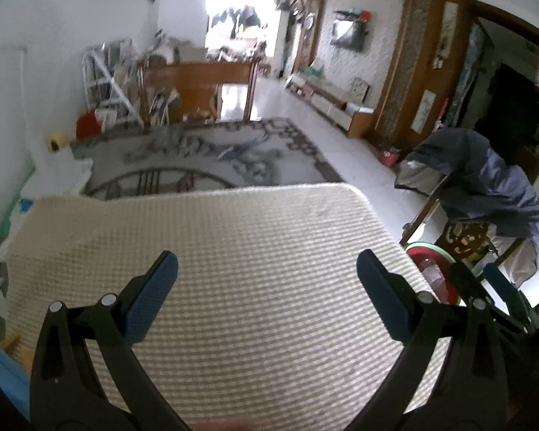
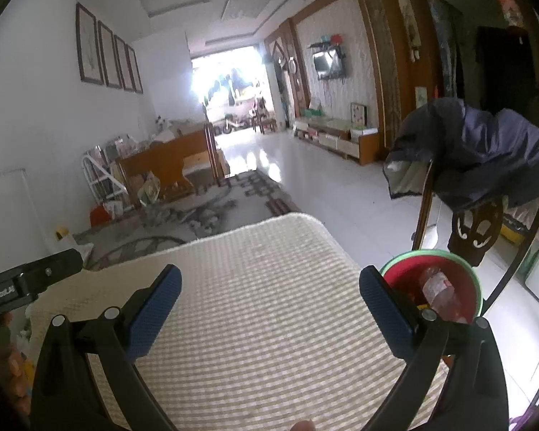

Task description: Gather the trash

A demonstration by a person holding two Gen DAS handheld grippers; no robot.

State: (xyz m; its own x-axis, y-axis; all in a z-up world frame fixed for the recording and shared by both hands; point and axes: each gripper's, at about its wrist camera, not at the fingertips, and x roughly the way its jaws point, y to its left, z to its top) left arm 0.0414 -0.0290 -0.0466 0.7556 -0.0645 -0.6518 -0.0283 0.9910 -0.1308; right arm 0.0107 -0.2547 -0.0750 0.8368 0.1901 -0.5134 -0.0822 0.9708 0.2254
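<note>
A red bin with a green rim (image 2: 406, 277) stands on the floor right of the table, with a clear plastic bottle (image 2: 440, 292) lying inside. It also shows in the left wrist view (image 1: 418, 253), partly behind the right gripper's fingers (image 1: 496, 283). My left gripper (image 1: 267, 269) is open and empty above the cream woven table mat (image 1: 233, 237). My right gripper (image 2: 269, 283) is open and empty above the same mat (image 2: 262, 287), its right finger just left of the bin. The left gripper's body (image 2: 25, 283) shows at the left edge.
A wooden chair draped with a dark blue jacket (image 2: 485, 154) stands right of the bin. A patterned rug (image 1: 204, 154), a wooden bench (image 1: 197, 86) and a white rack (image 1: 104, 82) lie beyond the table. Clutter sits along the left wall (image 1: 3, 287). White tiled floor (image 2: 323, 179) runs to the right.
</note>
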